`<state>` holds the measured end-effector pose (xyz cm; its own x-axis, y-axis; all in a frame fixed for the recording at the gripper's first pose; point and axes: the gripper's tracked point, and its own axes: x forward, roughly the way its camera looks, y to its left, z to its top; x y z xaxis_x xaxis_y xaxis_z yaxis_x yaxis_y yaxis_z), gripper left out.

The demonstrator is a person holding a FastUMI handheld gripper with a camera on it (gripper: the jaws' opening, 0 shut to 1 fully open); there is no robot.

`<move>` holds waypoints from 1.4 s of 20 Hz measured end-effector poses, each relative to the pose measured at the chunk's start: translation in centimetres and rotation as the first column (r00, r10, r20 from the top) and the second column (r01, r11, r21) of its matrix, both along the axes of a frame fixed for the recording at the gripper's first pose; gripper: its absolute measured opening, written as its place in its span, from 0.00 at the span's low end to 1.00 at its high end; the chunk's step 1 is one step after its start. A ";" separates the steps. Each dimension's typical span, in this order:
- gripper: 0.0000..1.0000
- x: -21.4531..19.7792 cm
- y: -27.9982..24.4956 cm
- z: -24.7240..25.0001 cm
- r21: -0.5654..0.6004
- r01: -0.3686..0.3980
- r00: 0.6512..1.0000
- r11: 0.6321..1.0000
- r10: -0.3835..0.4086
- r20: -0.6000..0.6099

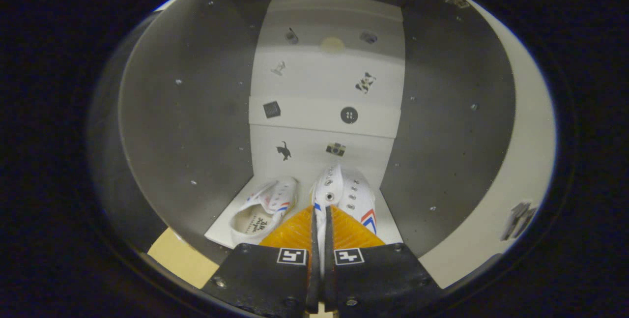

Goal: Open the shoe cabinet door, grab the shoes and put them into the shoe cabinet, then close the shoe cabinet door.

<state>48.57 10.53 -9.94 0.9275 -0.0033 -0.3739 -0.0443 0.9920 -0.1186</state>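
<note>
- We are pinching the right canvas sneaker (pixel 344 195) by its soft eyelet flap, gripper (pixel 322 219) fingers nearly closed on it.
- It is sitting inside the shoe cabinet (pixel 442 136), beside the left sneaker (pixel 265 207).
- Light, floppy canvas; the stiffer heel collar is looking like the safer hold.

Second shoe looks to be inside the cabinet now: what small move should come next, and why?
Probably open the gripper and let go: its fingers pinch the right shoe, which looks set on the cabinet floor beside the left shoe.
</note>
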 end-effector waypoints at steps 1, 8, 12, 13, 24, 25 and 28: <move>0.08 1.1 -0.7 -1.0 -0.011 0.015 1.000 1.000 -0.015 -0.016; 0.15 7.2 -0.8 -2.1 -0.109 0.003 0.994 0.994 0.009 0.113; 0.53 5.1 0.0 0.4 -0.191 0.046 0.983 0.980 -0.011 0.185; 0.54 4.4 0.5 0.8 -0.186 0.045 0.982 0.981 -0.009 0.191; 1.00 -10.8 4.7 4.4 -0.019 0.007 0.975 1.000 -0.003 0.222; 1.00 -12.4 4.9 4.7 0.008 0.006 0.978 1.000 -0.008 0.209; 1.00 -16.7 4.6 5.4 0.024 0.040 0.988 0.999 -0.044 0.151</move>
